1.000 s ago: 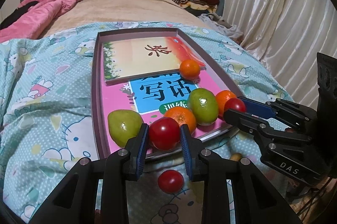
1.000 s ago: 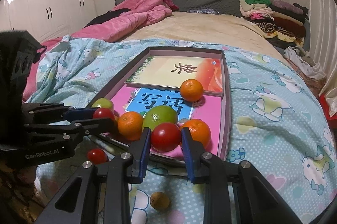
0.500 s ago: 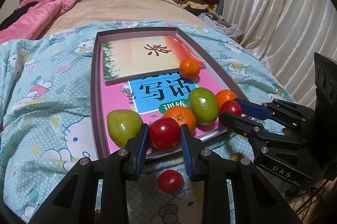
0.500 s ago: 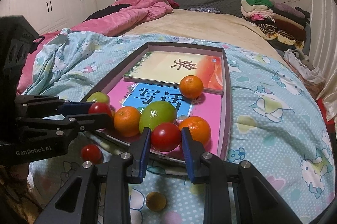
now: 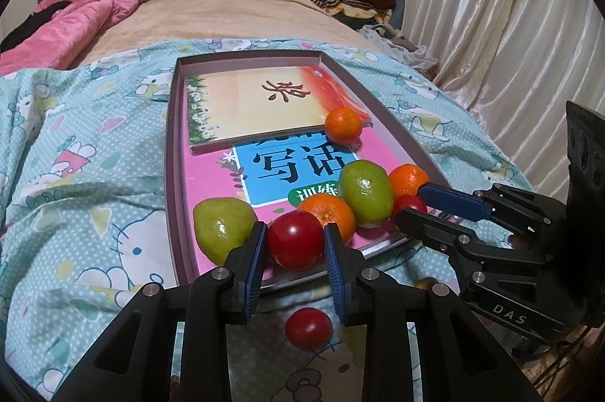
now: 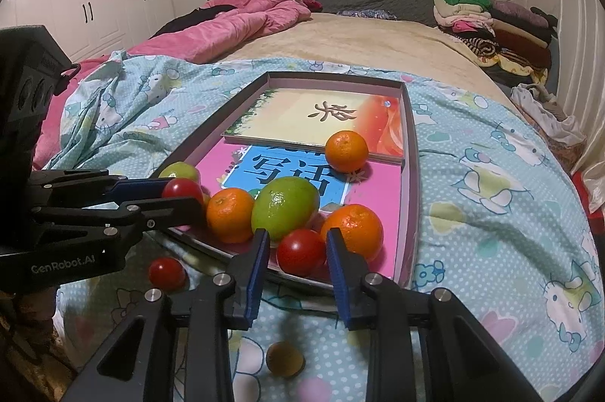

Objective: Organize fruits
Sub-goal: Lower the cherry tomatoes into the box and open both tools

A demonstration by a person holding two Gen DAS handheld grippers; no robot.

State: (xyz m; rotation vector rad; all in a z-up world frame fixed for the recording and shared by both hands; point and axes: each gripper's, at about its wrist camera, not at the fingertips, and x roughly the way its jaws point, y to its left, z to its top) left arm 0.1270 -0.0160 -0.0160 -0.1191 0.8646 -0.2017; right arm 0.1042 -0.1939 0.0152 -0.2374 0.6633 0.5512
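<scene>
Left gripper (image 5: 295,243): squeezed tight on a red tomato (image 5: 295,240), which is at the near edge of the tray (image 5: 171,175).
Right gripper (image 6: 298,252): a second red tomato (image 6: 301,252) sits between its blue pads. The left pad looks a tiny bit apart from it, so I cannot tell if it is really holding.
Fruit in the tray: two green fruits, three oranges, all bunched at the near end on a pink book (image 6: 382,182). One orange (image 6: 346,151) sits alone farther back.
Fruit left on the bed: a small red tomato (image 5: 308,328) and a little brown fruit (image 6: 284,359) lie on the blue blanket (image 6: 491,197), just under the grippers.
Worry one: the tray sits on a soft bed. A push could tip it, and the round fruit might roll out.
Worry two: tomatoes are squishy. Too hard a squeeze may burst one.
Worry three: the fruits are touching. Letting go there could bump an orange (image 6: 353,230) and start it rolling.
Worry four: the two grippers are close and might knock together.
</scene>
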